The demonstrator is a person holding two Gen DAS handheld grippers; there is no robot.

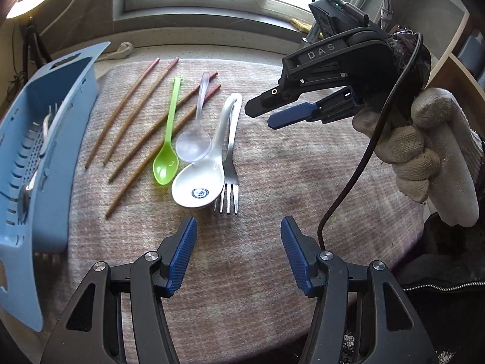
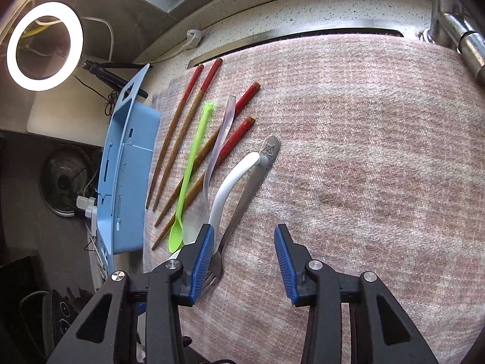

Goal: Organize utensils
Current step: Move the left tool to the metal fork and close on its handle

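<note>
On the far left stands a pale blue slotted basket (image 1: pixel 45 139), tipped so its open side faces the cloth, with what looks like a metal utensil or two already inside. Just beside it, on the pinkish woven cloth (image 1: pixel 303 166), the utensils lie in a loose fan, their long axes all running from the near side toward the window.

First come four wooden chopsticks (image 1: pixel 127 112), brown with red upper ends; their thin tips point toward the near edge and their red ends toward the window. Two lie side by side near the basket, and two more slant to the right, passing under the spoon handles.

Next is a lime-green plastic spoon (image 1: pixel 166 163), long and slim, bowl nearest, handle away. Touching it on the right is a clear plastic spoon (image 1: pixel 194 145), set the same way, its bowl overlapping the rim of a white ceramic soup spoon (image 1: pixel 198 188) with a small blue emblem in its bowl.

Against the soup spoon's right side lies a steel fork (image 1: pixel 230 163), tines nearest, its stamped handle end pointing to the window.

The left gripper (image 1: pixel 238 257) hangs above bare cloth short of the fork's tines, its blue pads roughly half apart with nothing between them.

The right gripper (image 1: pixel 260 115), in a gloved hand (image 1: pixel 424 157), hovers just right of the fork's handle. Its jaws are part open and empty, and in its own view the left pad (image 2: pixel 203 261) overlaps the fork's tines; I cannot tell whether it touches them.
</note>
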